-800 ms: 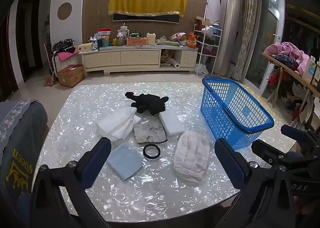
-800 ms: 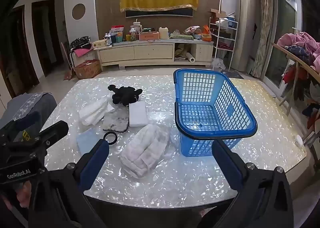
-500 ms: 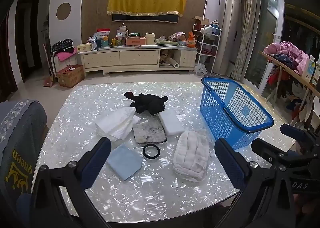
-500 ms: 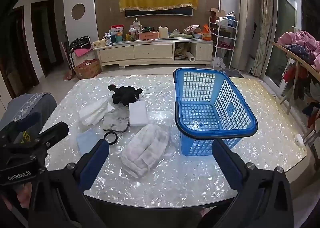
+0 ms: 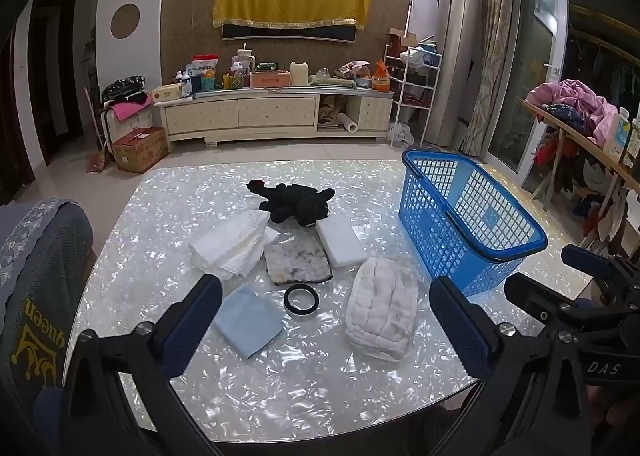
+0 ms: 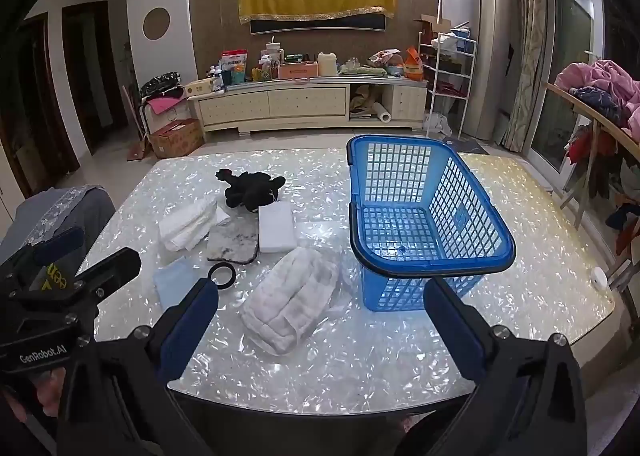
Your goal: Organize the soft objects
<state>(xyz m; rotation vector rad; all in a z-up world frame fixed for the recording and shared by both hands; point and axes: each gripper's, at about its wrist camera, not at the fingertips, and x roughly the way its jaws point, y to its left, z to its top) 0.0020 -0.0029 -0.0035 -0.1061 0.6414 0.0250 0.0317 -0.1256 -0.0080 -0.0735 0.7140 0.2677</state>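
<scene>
Soft things lie on the shiny white table: a black plush toy, a folded white cloth, a grey-white mat, a white foam block, a light blue cloth, a black ring and a white quilted bundle. An empty blue basket stands at the right. My left gripper is open and empty above the near edge. My right gripper is open and empty, the bundle just ahead of it.
A grey chair back stands at the table's left side. A rack of clothes stands at the right. A cluttered TV cabinet lines the far wall. A small white disc lies near the table's right edge.
</scene>
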